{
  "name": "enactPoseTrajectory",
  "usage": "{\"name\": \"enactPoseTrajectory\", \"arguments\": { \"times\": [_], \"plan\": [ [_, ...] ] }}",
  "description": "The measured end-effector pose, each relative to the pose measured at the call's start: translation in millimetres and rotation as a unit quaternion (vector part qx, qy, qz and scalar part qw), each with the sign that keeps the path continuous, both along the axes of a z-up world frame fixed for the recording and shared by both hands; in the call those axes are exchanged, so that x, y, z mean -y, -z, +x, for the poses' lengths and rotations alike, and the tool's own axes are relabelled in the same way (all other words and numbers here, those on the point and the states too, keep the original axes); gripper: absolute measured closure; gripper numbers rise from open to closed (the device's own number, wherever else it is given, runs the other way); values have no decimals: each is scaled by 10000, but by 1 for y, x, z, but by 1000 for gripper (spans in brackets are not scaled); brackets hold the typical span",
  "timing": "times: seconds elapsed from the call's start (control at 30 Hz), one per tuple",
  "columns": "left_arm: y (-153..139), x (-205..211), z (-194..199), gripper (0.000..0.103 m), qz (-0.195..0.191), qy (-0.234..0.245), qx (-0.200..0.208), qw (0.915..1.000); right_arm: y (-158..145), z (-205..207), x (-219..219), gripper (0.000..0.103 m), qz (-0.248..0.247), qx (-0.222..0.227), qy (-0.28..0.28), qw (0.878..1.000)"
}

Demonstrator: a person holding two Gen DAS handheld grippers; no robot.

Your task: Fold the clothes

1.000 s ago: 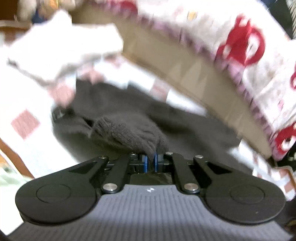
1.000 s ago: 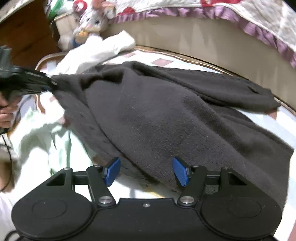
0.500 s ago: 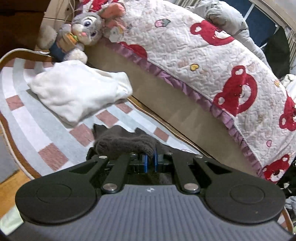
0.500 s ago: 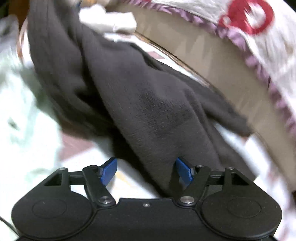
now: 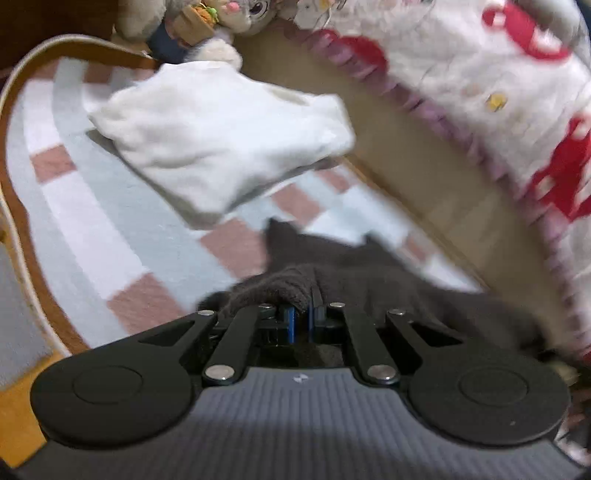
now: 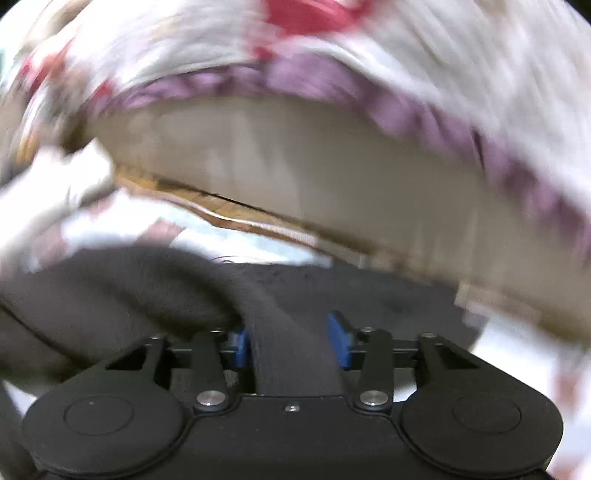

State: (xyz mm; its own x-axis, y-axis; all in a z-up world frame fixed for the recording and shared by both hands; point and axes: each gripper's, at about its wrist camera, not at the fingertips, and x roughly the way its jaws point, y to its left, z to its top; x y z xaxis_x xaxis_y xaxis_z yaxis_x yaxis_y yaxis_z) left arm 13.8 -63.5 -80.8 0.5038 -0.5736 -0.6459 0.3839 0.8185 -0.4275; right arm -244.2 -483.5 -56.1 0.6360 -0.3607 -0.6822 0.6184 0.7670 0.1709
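A dark grey knit sweater [image 5: 369, 269] lies on a checked mat. My left gripper [image 5: 302, 317] is shut on a bunched edge of the sweater, with fabric humped over its blue pads. In the right wrist view the sweater [image 6: 155, 288] spreads in front, and a band of it runs between the fingers of my right gripper [image 6: 291, 341]. The right jaws stand partly apart around that band; the view is blurred.
A folded white garment [image 5: 221, 136] lies on the pink, white and grey checked mat [image 5: 74, 206] to the upper left. A stuffed toy [image 5: 207, 22] sits behind it. A bed with a red-and-white quilt [image 5: 498, 92] and beige side [image 6: 295, 166] runs along the right.
The right gripper has swung toward the bed and closed in around a band of the sweater. The left gripper still holds the sweater and has moved nearer the white garment.
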Motion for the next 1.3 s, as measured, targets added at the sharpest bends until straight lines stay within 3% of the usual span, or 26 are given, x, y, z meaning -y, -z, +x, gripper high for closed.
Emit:
{"name": "enactPoseTrajectory", "arguments": {
  "times": [0.1, 0.17, 0.37, 0.43, 0.5, 0.6, 0.77, 0.8, 0.83, 0.87, 0.9, 1.0, 1.07, 1.17, 1.3],
  "plan": [
    [15, -5, -4, 97, -64, -180, -203, 9996, 8, -52, 9, 49, 1176, 802, 757, 9869],
    [14, -4, -6, 97, -60, -196, -158, 9997, 7, -87, -2, 45, 1306, 978, 956, 9820],
    [6, 8, -21, 97, 47, 2, 153, 9999, 24, -175, -46, 36, 1461, 532, 1163, 9810],
    [6, 10, -26, 96, 10, 61, 133, 9999, 43, -199, -53, 35, 2126, 728, 1433, 9638],
    [7, 13, -29, 95, 24, 134, 155, 9998, 68, -214, -51, 35, 2924, 1100, 1801, 9327],
    [8, 17, -34, 95, 194, 176, 263, 9993, 97, -215, -48, 30, 3473, 1394, 2108, 9030],
    [14, 24, -37, 96, 753, 119, 461, 9960, 111, -182, -39, 24, 3493, 1795, 2167, 8938],
    [14, 27, -38, 96, 826, 143, 524, 9951, 113, -173, -38, 28, 3465, 1886, 2140, 8936],
    [11, 30, -38, 96, 875, 185, 600, 9942, 114, -165, -37, 38, 3280, 1906, 2127, 9005],
    [8, 33, -39, 96, 923, 227, 676, 9932, 113, -158, -35, 79, 3104, 1907, 2047, 9085],
    [5, 36, -39, 97, 972, 269, 752, 9921, 111, -150, -30, 84, 2954, 1849, 1913, 9176],
    [-15, 36, -37, 97, 877, 371, 857, 9918, 74, -147, -21, 85, 2291, 1935, 1580, 9408],
    [-34, 30, -33, 97, 621, 381, 777, 9943, 31, -155, -16, 86, 1809, 1987, 1241, 9552],
    [-66, 14, -30, 97, 137, 497, 656, 9965, -35, -183, -8, 86, 1286, 1990, 816, 9681],
    [-101, -15, -47, 98, -112, 654, 591, 9960, -104, -236, -8, 87, 540, 1587, 411, 9850]
  ]
}}
